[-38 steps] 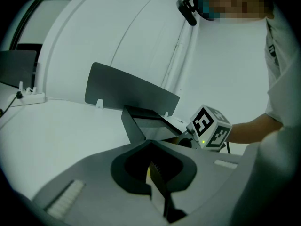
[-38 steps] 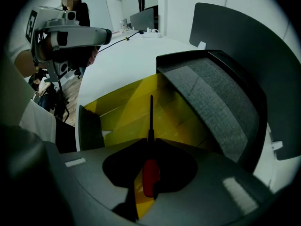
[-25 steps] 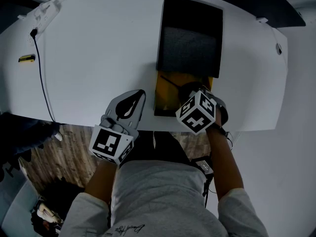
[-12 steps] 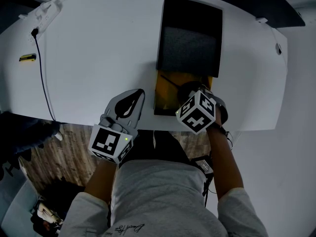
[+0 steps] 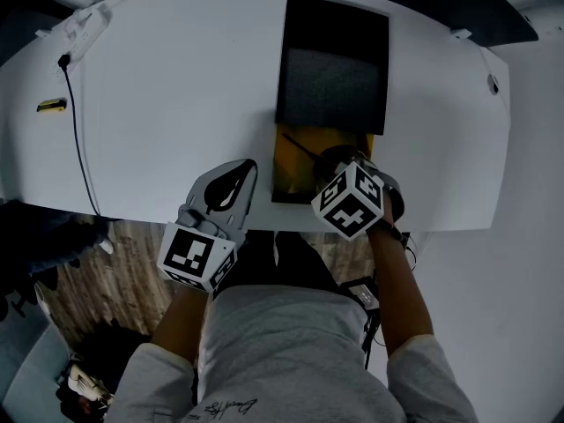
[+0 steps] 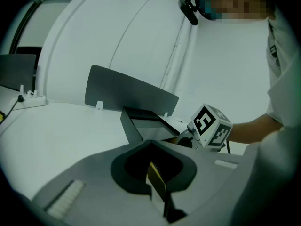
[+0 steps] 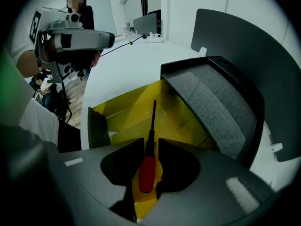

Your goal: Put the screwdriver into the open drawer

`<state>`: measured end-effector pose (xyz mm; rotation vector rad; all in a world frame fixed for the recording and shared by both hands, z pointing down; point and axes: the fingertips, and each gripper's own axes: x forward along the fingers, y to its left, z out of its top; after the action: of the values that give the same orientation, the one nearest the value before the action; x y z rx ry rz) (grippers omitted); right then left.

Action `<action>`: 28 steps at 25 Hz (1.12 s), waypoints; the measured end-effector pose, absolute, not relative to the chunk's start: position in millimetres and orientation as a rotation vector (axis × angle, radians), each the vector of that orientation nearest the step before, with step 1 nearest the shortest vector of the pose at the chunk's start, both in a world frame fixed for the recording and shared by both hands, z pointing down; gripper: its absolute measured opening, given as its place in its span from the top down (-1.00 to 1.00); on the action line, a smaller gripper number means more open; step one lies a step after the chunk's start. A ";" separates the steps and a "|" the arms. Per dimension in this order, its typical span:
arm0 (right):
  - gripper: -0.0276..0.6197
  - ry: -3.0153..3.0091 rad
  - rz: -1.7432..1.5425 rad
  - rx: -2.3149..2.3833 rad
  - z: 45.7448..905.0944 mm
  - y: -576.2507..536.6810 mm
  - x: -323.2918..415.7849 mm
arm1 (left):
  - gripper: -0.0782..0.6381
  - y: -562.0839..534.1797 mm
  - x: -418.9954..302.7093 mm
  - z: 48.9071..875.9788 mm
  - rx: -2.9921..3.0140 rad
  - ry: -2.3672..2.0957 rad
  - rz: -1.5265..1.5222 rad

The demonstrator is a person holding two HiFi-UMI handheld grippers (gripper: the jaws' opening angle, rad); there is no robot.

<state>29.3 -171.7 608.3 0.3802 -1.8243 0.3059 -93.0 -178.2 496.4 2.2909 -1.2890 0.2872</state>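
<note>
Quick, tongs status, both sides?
Left tongs: shut, empty.
Right tongs: shut on the screwdriver, above the open drawer.

We see a smooth, matt white worktop (image 5: 176, 104). The drawer (image 7: 127, 114) looks like glossy yellow plastic. The screwdriver (image 7: 147, 164) has a smooth red plastic handle. The cabinet top (image 7: 211, 107) looks rough, like felt.
</note>
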 end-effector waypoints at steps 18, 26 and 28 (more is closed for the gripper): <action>0.68 -1.998 0.351 0.517 554.9 -173.5 33.0 | 0.79 -168.0 -77.6 468.8 2.346 -1.292 0.313; 0.87 -2.122 0.392 0.598 516.0 -161.0 39.4 | 0.79 -155.4 -64.0 449.8 2.388 -1.281 0.326; 0.87 -2.150 0.398 0.627 503.6 -157.0 40.8 | 0.79 -151.4 -59.5 444.6 2.400 -1.280 0.328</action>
<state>40.8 -157.0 503.6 0.6266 -2.1505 0.3976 -59.5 -151.4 444.6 2.4004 -1.2800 0.3285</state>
